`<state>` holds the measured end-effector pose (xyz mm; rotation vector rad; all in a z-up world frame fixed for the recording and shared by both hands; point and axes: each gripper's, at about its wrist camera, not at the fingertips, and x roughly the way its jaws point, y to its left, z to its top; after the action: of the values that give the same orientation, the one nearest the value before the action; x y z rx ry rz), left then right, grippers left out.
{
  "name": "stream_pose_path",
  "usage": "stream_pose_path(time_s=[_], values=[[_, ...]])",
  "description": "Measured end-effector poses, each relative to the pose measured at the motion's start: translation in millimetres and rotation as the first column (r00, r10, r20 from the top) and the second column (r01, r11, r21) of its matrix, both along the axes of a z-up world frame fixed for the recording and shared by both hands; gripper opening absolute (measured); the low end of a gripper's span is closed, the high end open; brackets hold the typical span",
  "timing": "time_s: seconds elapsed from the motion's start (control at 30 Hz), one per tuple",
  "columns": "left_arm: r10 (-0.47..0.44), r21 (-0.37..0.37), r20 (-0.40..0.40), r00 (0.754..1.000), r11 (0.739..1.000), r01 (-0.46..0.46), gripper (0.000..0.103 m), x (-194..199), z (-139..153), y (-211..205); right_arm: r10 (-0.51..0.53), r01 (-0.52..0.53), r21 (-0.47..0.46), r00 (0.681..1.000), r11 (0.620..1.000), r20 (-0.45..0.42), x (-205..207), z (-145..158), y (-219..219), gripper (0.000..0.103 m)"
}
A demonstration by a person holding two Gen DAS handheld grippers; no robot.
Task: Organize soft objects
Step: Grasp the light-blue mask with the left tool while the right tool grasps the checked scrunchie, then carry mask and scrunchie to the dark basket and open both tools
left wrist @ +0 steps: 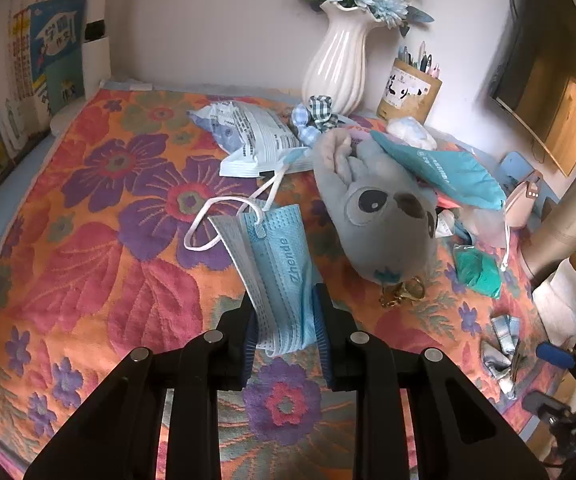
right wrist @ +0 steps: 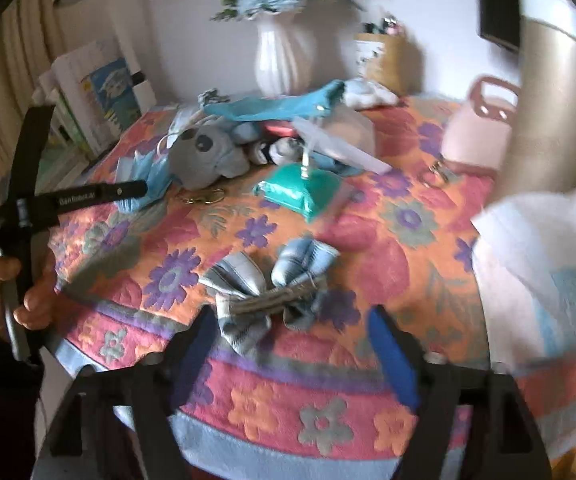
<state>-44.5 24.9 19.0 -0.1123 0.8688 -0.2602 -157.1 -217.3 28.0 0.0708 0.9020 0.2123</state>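
Covering the table, a floral cloth (left wrist: 87, 240), white vase (left wrist: 336, 64) by the wall, left claw (left wrist: 283, 320) clamping a blue mask (left wrist: 275, 272), right claw (right wrist: 292, 344) wide.

Blue face mask (left wrist: 277, 276) pinched between left gripper (left wrist: 283, 322) fingers (left wrist: 322, 320) above floral cloth (left wrist: 87, 240)

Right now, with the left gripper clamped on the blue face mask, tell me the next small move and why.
Probably lift the mask clear and carry it toward the mask pack. The left gripper is shut on its lower end, with the ear loop trailing over the cloth. The right gripper stands open before the striped bow, gripping nothing.
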Motion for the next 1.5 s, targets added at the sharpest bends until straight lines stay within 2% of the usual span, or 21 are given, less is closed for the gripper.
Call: stream_pose_path(time_s=[0.13, 0.23, 0.33, 0.47, 0.6, 0.63, 0.7, 0.73, 0.77, 0.8, 0.83, 0.9, 1.03, 1.13, 1.33, 1.43, 1.5], values=[[-0.007, 0.004, 0.004, 1.000, 1.000, 0.007, 0.023, -2, 0, -1, 0.041, -0.026, 0.174, 0.996, 0.984, -0.082, 1, -8, 4, 0.090], [-0.009, 0.003, 0.004, 1.000, 1.000, 0.009, 0.024, -1, -1, 0, 0.027, -0.016, 0.141, 0.997, 0.990, -0.072, 9, -7, 19, 0.090], [-0.006, 0.003, 0.003, 1.000, 1.000, 0.006, 0.024, -1, -1, -1, 0.063, -0.053, 0.187, 0.997, 0.981, -0.046, 23, -8, 28, 0.071], [-0.007, 0.014, 0.006, 1.000, 1.000, 0.007, 0.024, -2, -1, -3, 0.065, -0.060, 0.149, 0.997, 0.987, -0.030, 39, -10, 44, 0.070], [-0.008, 0.025, 0.008, 1.000, 1.000, 0.008, 0.024, -1, -1, -5, 0.028, -0.020, 0.179, 0.999, 0.984, -0.045, 49, -10, 42, 0.070], [-0.008, 0.027, 0.008, 1.000, 1.000, 0.008, 0.024, -1, -1, -5, 0.022, -0.014, 0.171, 0.999, 0.985, -0.047, 51, -10, 41, 0.070], [-0.007, 0.030, 0.013, 1.000, 1.000, 0.006, 0.023, -2, 0, -5, 0.012, -0.009, 0.119, 1.000, 0.993, -0.029, 51, -10, 45, 0.059], [-0.005, 0.035, 0.018, 1.000, 0.999, 0.004, 0.023, -3, 0, -5, 0.002, -0.002, 0.052, 1.000, 0.999, -0.006, 50, -10, 51, 0.045], [-0.003, 0.041, 0.024, 1.000, 0.999, 0.002, 0.023, -4, 1, -6, 0.003, -0.002, -0.043, 1.000, 0.999, 0.026, 46, -12, 59, 0.037], [0.000, 0.049, 0.034, 0.999, 0.999, -0.001, 0.023, -6, 3, -6, 0.018, -0.013, -0.092, 0.999, 0.996, 0.049, 43, -12, 64, 0.034], [0.002, 0.058, 0.046, 0.999, 0.998, -0.005, 0.023, -9, 5, -7, 0.051, -0.041, -0.128, 0.996, 0.991, 0.073, 37, -11, 69, 0.027], [-0.013, 0.051, 0.067, 0.998, 0.999, 0.010, 0.022, -16, 10, -8, 0.088, -0.075, -0.139, 0.992, 0.987, 0.092, 28, -8, 75, 0.025], [-0.053, 0.001, 0.096, 0.994, 0.999, 0.053, 0.022, -41, 26, -11, 0.116, -0.103, -0.092, 0.983, 0.990, 0.140, 10, 9, 71, 0.025], [-0.095, 0.001, 0.164, 0.982, 0.995, 0.096, 0.022, -63, 51, -21, 0.094, -0.081, -0.073, 0.975, 0.994, 0.202, -3, 31, 61, 0.025], [-0.185, -0.012, 0.288, 0.940, 0.980, 0.197, 0.022, -93, 104, -55, 0.017, -0.009, -0.026, 0.948, 1.000, 0.318, -26, 77, 33, 0.025], [-0.254, -0.033, 0.303, 0.918, 0.960, 0.277, 0.022, -103, 117, -80, -0.045, 0.050, -0.004, 0.932, 0.999, 0.360, -41, 96, 7, 0.025], [-0.315, -0.051, 0.299, 0.901, 0.937, 0.345, 0.022, -110, 120, -102, -0.096, 0.103, 0.000, 0.920, 0.995, 0.380, -51, 107, -13, 0.025]])
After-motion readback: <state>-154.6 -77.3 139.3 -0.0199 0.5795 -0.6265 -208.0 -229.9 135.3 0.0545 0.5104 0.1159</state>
